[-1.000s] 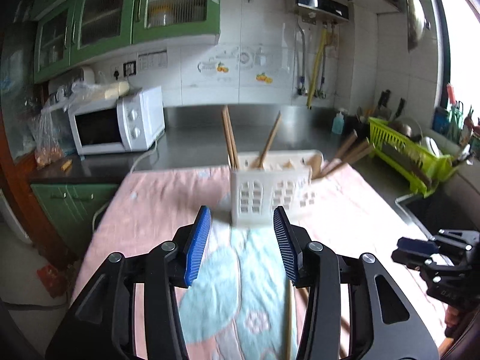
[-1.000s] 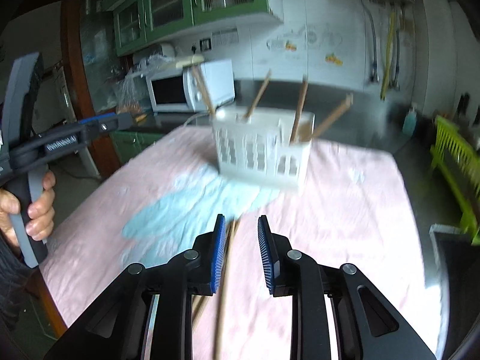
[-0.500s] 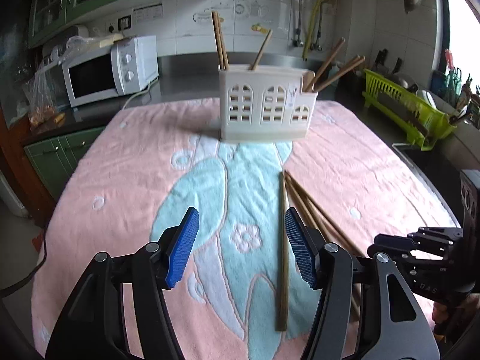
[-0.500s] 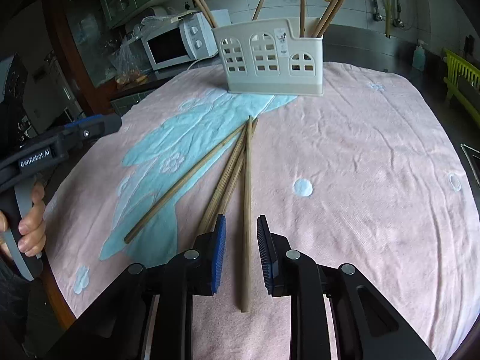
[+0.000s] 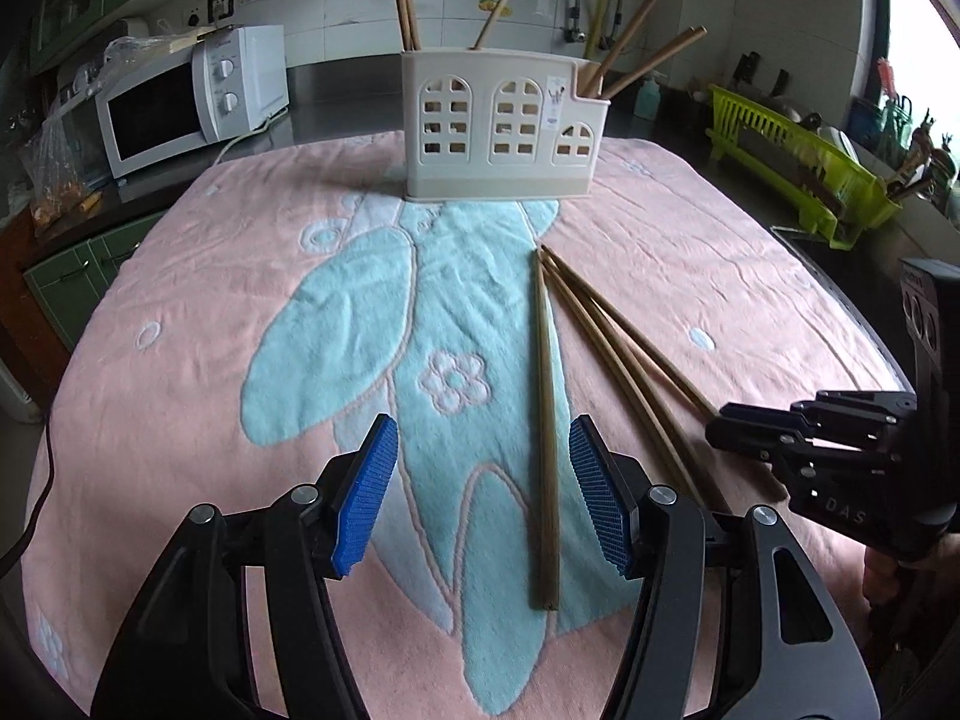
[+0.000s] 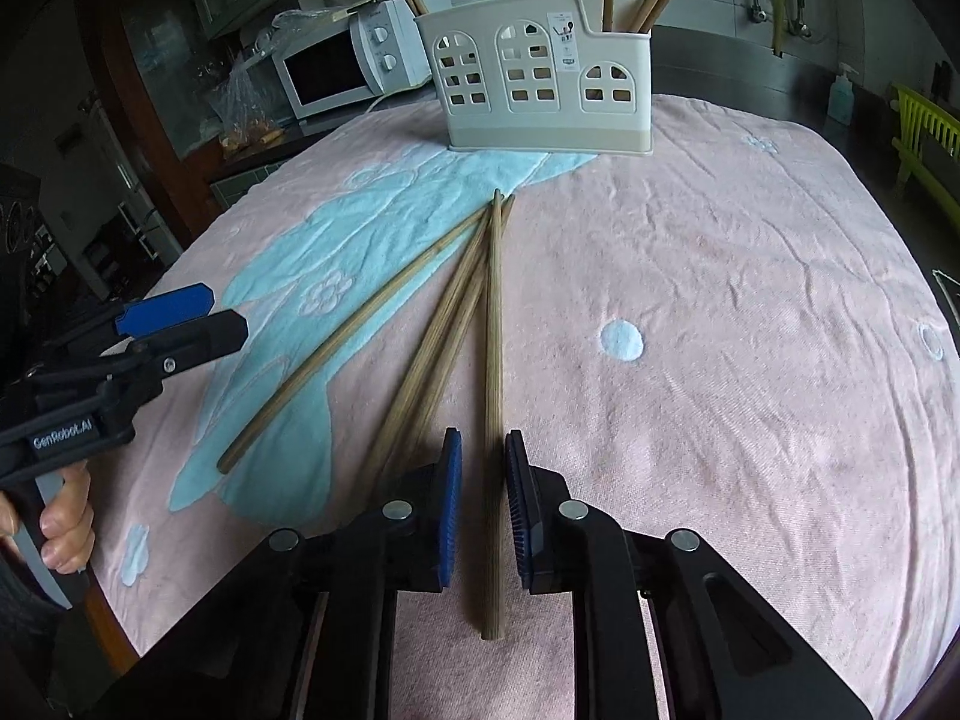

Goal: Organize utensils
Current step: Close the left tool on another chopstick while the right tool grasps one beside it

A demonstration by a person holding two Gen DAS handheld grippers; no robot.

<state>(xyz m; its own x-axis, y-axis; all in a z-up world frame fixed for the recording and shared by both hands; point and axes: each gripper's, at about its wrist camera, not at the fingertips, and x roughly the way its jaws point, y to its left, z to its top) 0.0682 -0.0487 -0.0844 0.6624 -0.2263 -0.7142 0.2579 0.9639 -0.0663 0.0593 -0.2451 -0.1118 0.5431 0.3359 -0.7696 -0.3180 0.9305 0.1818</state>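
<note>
A cream utensil holder (image 5: 503, 127) (image 6: 543, 84) with several wooden chopsticks in it stands at the far side of a pink and blue towel (image 5: 180, 312). Several loose wooden chopsticks lie on the towel. My left gripper (image 5: 483, 507) is open, low over the towel, with one chopstick (image 5: 546, 438) lying between its blue pads near the right one. My right gripper (image 6: 483, 507) is open only narrowly and straddles another chopstick (image 6: 493, 396); the pads stand apart from it. The right gripper also shows in the left wrist view (image 5: 744, 426).
A white microwave (image 5: 192, 96) stands at the back left. A green dish rack (image 5: 798, 168) sits at the right by the sink. The left gripper and the hand holding it show at the left of the right wrist view (image 6: 174, 318). The towel's edges curve off near both grippers.
Both grippers have dropped from above the holder to low over the towel. Each now has a loose chopstick between its pads.
</note>
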